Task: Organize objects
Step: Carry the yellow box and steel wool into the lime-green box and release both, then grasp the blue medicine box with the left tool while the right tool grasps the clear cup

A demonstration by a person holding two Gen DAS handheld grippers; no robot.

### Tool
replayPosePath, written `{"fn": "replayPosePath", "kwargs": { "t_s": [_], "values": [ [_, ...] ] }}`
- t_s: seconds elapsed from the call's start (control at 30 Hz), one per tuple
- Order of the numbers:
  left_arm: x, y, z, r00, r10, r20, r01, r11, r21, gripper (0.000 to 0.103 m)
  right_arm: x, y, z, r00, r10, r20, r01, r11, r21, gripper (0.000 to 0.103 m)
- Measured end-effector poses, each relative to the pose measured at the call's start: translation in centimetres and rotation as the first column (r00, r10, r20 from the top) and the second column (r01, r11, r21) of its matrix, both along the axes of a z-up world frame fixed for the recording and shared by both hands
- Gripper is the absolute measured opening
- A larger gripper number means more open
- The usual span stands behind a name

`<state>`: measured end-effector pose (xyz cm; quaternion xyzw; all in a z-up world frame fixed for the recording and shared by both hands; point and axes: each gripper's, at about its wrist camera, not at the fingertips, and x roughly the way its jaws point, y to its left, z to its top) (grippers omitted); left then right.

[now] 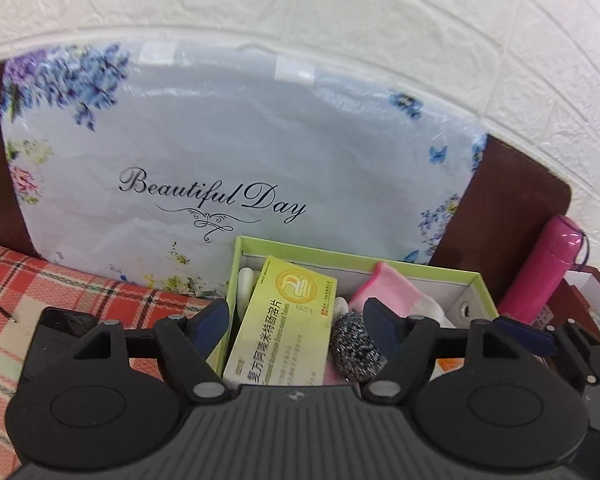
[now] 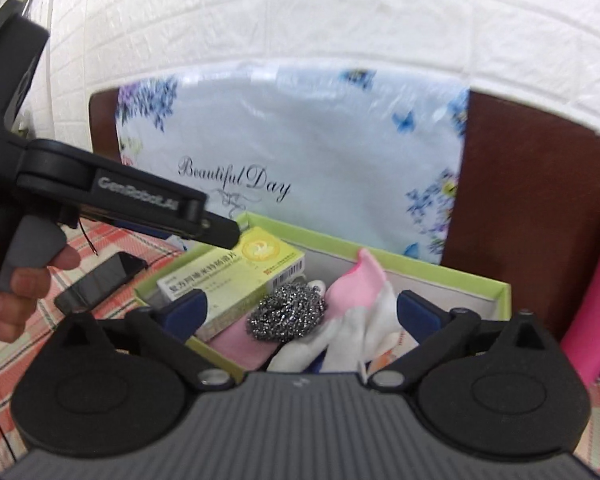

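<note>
A green open box (image 1: 352,258) (image 2: 452,276) sits on a plaid cloth. In it lie a yellow-green medicine carton (image 1: 284,320) (image 2: 240,272), a steel-wool scourer (image 1: 354,350) (image 2: 288,314) and a pink-and-white sock (image 1: 392,294) (image 2: 364,300). My left gripper (image 1: 296,320) is open above the box, its fingers either side of the carton and scourer, holding nothing. My right gripper (image 2: 300,316) is open above the box's near side, empty. The left gripper's body (image 2: 112,196) shows in the right wrist view, above the box's left end.
A floral "Beautiful Day" bag (image 1: 236,152) (image 2: 300,160) leans on a brown headboard (image 2: 540,208) behind the box. A black phone (image 2: 100,280) lies on the plaid cloth (image 1: 60,284) to the left. A pink flask (image 1: 540,264) stands at the right. The wall is white brick (image 1: 340,8).
</note>
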<state>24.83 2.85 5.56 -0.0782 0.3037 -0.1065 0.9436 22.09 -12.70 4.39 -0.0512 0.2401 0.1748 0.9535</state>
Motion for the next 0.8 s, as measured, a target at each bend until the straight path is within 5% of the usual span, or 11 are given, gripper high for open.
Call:
{"fn": "replayPosePath", "kwargs": {
  "t_s": [0.37,0.8],
  "values": [
    [-10.5,0.7,0.8,0.998,-0.058,0.026,0.058,0.998,0.0,0.081,-10.2,-2.5,1.8,0.998,-0.048,0.041,0.046,0.997,0.055,0.103],
    [-19.0,-0.7,-8.5,0.973,-0.156,-0.169,0.178,0.976,0.123,0.081,-18.8,-5.0,-4.9,0.979,-0.159,-0.124,0.17,0.982,0.086,0.103]
  ]
}}
